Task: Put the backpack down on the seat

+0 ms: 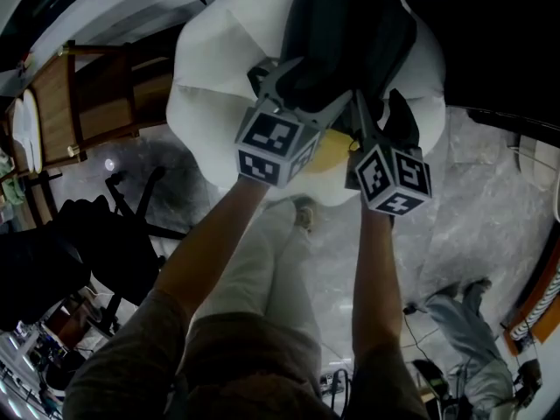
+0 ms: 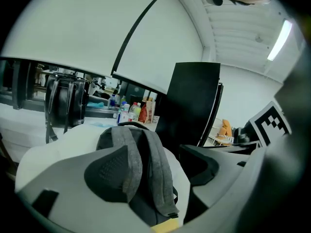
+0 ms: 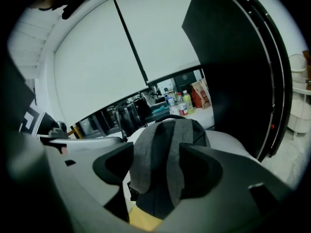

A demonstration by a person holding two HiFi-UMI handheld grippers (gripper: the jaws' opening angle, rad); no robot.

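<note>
The backpack [image 1: 350, 33] [image 2: 146, 149] [image 3: 170, 149] lies on the white seat [image 1: 210, 77] [image 2: 63, 144] [image 3: 228, 142], with its grey straps [image 2: 158, 174] turned up toward the person. A yellow patch [image 1: 328, 151] shows at its near edge.

The left gripper [image 1: 302, 86] [image 2: 155, 166] is open, its jaws wide apart on both sides of the straps, and the pads do not press on them. The right gripper [image 1: 382, 116] [image 3: 158, 168] is also open, with the straps in the gap between its jaws.

Behind the seat, bottles [image 2: 129, 113] stand on a tabletop, and a black bag [image 2: 65, 103] stands near them.
</note>
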